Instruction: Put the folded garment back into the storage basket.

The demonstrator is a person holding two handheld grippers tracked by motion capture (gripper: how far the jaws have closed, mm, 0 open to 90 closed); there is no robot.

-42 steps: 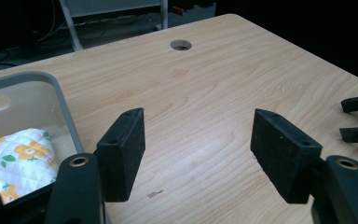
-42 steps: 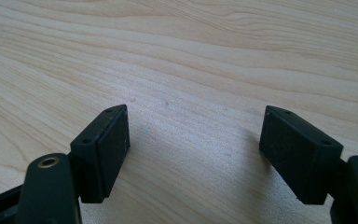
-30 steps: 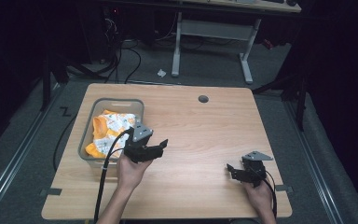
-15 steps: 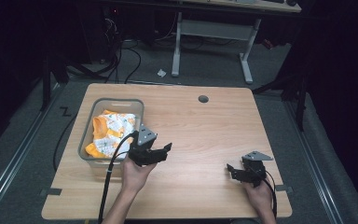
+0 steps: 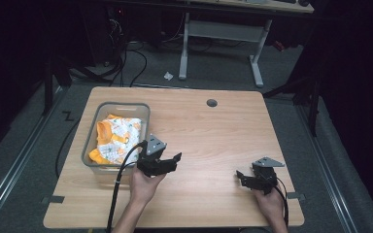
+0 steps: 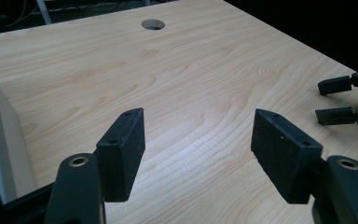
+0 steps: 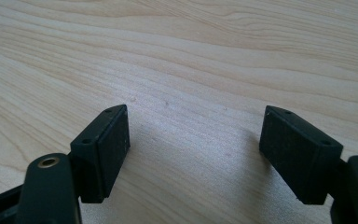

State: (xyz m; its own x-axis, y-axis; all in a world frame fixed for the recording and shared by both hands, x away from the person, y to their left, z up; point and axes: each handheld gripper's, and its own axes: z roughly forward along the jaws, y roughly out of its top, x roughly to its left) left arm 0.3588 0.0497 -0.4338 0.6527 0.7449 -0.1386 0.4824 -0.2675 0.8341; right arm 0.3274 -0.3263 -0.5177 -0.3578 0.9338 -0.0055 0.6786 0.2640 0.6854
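A clear plastic bin (image 5: 91,145) at the table's left holds a crumpled orange and white cloth (image 5: 116,138). Just right of the bin's near corner, a hand holds my left gripper (image 5: 175,161) low over the wood, pointing right. In the left gripper view that gripper (image 6: 198,140) is open, with bare table between its pads and the bin's wall (image 6: 0,140) at the left edge. My right gripper (image 5: 241,178) sits near the front right, pointing left. In the right gripper view it (image 7: 193,135) also stands open over bare wood.
A round cable hole (image 5: 211,103) lies at the back of the wooden table (image 5: 213,141). The right gripper's jaws (image 6: 345,100) show at the far right of the left gripper view. Cables and a desk frame (image 5: 221,34) stand on the dark floor beyond.
My left gripper has drifted slightly right and toward the front, away from the bin. The right gripper has stayed where it was.
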